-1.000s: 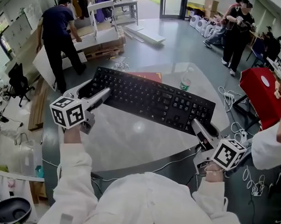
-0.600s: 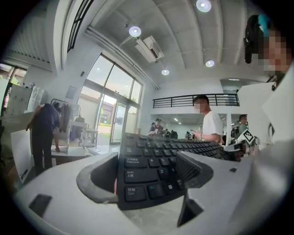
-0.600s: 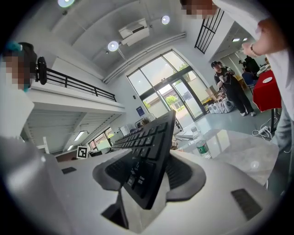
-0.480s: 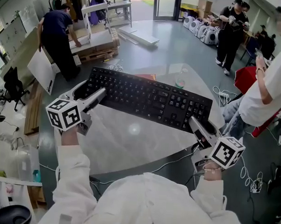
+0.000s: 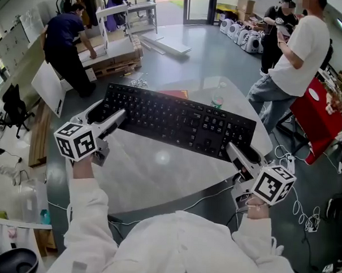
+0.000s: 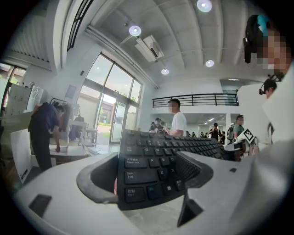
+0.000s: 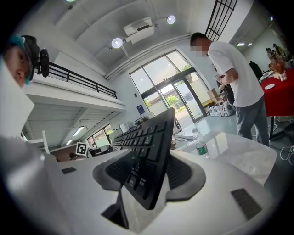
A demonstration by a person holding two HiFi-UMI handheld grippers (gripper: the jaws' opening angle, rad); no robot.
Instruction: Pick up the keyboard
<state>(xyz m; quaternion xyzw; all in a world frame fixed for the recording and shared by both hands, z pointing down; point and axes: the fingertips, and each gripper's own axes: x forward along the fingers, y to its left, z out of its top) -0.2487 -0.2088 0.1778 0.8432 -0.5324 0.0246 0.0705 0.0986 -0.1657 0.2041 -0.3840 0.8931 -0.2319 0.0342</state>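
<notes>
A long black keyboard (image 5: 177, 122) hangs level over the pale round table (image 5: 158, 172), held at both ends. My left gripper (image 5: 107, 116) is shut on its left end; in the left gripper view the keyboard (image 6: 156, 160) fills the gap between that gripper's (image 6: 147, 176) jaws. My right gripper (image 5: 242, 151) is shut on the right end, and in the right gripper view the keyboard (image 7: 149, 147) stands tilted on edge between the jaws of the gripper (image 7: 149, 179). The pads are hidden behind the keyboard's edges.
Behind the keyboard a water bottle (image 5: 217, 100) and a red flat thing (image 5: 178, 94) lie on the table. A person in a white shirt (image 5: 290, 59) stands at the back right beside a red table (image 5: 322, 111). Cables (image 5: 303, 218) lie on the floor at the right.
The keyboard and both grippers have kept their places. The person in the white shirt has walked from the right edge towards the back right.
</notes>
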